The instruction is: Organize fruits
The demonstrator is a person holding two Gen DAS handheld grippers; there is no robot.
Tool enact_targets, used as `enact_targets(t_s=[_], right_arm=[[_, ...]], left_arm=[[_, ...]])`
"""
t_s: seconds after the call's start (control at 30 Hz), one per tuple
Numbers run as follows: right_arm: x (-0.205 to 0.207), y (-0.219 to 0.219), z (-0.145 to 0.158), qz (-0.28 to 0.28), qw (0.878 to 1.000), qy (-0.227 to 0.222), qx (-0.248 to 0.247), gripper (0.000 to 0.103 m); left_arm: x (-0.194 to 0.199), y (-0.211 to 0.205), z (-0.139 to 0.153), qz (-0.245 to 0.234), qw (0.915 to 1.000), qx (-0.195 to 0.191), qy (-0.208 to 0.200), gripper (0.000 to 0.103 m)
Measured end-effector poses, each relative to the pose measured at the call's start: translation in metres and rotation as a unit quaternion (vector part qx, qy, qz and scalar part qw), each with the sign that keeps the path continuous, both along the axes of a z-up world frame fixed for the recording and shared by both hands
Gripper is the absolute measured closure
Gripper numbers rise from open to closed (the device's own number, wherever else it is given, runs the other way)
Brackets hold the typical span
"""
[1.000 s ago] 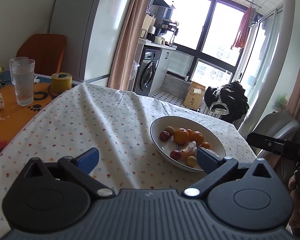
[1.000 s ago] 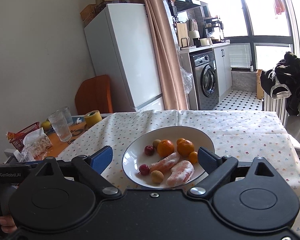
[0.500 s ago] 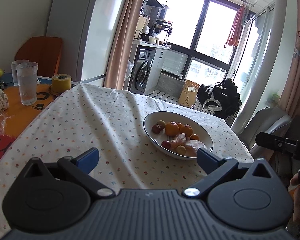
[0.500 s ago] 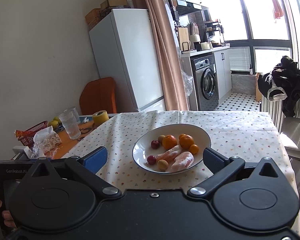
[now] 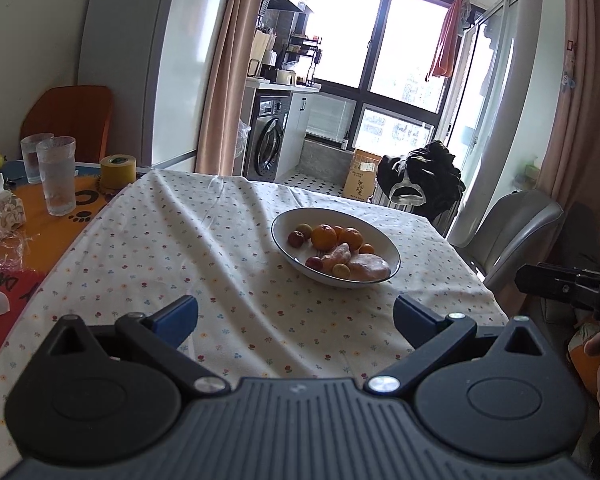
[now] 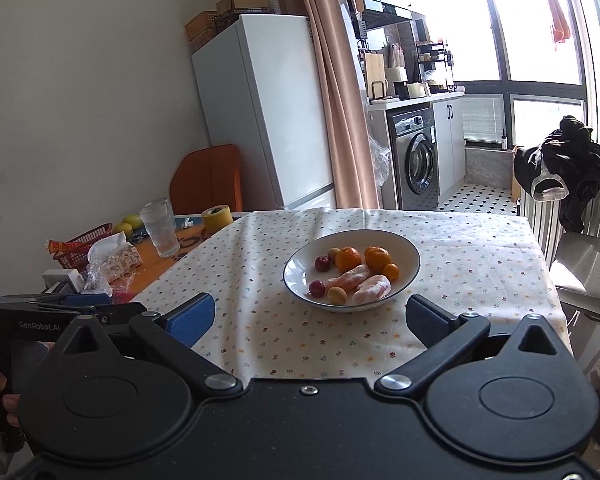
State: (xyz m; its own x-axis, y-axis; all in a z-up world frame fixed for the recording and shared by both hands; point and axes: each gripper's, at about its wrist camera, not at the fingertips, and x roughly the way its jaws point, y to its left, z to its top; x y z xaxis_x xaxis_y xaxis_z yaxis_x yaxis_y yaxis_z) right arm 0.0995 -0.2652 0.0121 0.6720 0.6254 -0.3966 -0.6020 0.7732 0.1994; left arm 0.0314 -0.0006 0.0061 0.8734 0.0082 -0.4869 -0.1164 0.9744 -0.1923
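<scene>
Your left gripper (image 5: 296, 318) is spread wide and holds nothing, and your right gripper (image 6: 310, 316) is likewise released and empty. Both hang above the near edge of the flowered tablecloth (image 5: 204, 248). The white bowl (image 6: 408, 254) of fruit sits ahead of both grippers, well apart from the fingertips: two oranges (image 6: 348, 258), small red and yellow fruits, and pale peeled pieces lie inside it.
</scene>
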Motion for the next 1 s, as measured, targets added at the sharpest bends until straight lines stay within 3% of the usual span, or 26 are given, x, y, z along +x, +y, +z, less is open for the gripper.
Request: enact_targets(t_s=[0.23,1.0], right_arm=[[-0.007,-0.001,0.001,0.020,1.000,0.010,-0.006,0.000],[-0.004,0.000,0.000,0.027,0.999,0.035,0.005,0.000]], left_arm=[[-0.005,-0.011,0.005,-0.016,0.9997,0.017,-0.003,0.000],[-0.003,0.004,0.003,0.002,1.0000,0.003,0.007,0.000]])
